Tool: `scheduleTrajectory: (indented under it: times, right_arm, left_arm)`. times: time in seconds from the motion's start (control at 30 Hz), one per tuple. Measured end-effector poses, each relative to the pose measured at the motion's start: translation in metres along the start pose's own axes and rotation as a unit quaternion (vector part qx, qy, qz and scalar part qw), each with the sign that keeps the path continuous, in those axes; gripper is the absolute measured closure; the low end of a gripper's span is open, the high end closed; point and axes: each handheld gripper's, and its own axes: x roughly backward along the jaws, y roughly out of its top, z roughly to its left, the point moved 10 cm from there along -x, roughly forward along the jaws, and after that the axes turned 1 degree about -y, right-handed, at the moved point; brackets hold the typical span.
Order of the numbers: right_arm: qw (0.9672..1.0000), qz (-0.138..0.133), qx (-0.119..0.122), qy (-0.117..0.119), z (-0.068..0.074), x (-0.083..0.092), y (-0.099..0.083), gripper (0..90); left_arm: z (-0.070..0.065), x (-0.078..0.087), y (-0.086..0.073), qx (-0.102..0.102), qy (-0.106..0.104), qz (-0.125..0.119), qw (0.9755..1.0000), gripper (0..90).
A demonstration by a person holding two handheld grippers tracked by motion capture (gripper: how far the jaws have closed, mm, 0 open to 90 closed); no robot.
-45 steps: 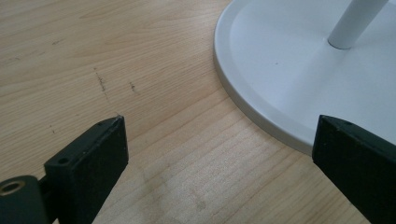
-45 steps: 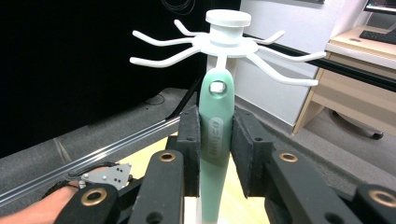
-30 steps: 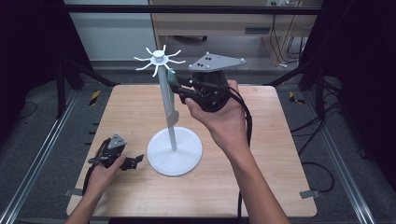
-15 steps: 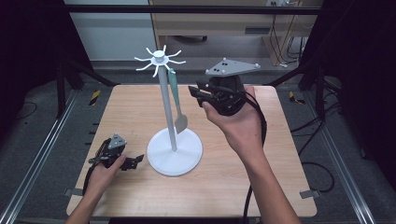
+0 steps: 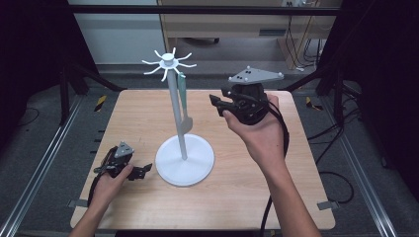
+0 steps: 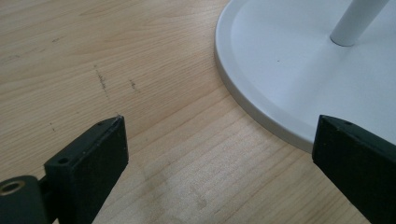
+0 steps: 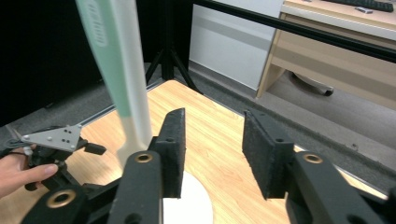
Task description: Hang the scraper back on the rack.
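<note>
White rack (image 5: 173,106): round base near the table's (image 5: 247,197) middle, slightly toward the near edge; upright pole topped with a ring of curved hooks, presumably for hanging items clear of the table. Green toothbrush (image 5: 183,96): hung head-up from a hook on the side toward the right edge, handle end dangling beside the pole above the base; in the right gripper view (image 7: 109,60) seen close against the pole. Right tool (image 5: 217,101): held aloft by the right hand toward the far right part of the table, pointed at the rack, apart from the toothbrush; jaws just been opening, now parted with nothing between them, consistent with a release after hanging. Left tool (image 5: 143,170): resting low near the near left corner, just beside the base rim; jaws wide apart and empty, straddling bare wood and the rim edge (image 6: 261,116), likely parked as a steadying standby.
</note>
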Motion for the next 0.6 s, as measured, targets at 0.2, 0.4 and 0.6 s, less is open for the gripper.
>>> scheduleTrajectory:
  times: [0.2, 0.4, 0.6]
  right_arm:
    - [0.9999, 0.004, -0.008, -0.008, -0.006, -0.001, -0.006, 49.0]
    - [0.9997, 0.01, -0.018, -0.013, -0.013, -0.004, -0.012, 36.8]
    - [0.9992, 0.012, -0.02, -0.031, -0.022, -0.007, -0.019, 23.1]
  left_arm:
    - [0.0, 0.0, 0.0, -0.001, 0.001, 0.0, 1.0, 3.2]
    - [0.0, 0.0, 0.0, -0.001, 0.001, 0.001, 1.0, 3.2]
    - [0.0, 0.0, 0.0, -0.001, 0.0, 0.001, 1.0, 3.2]
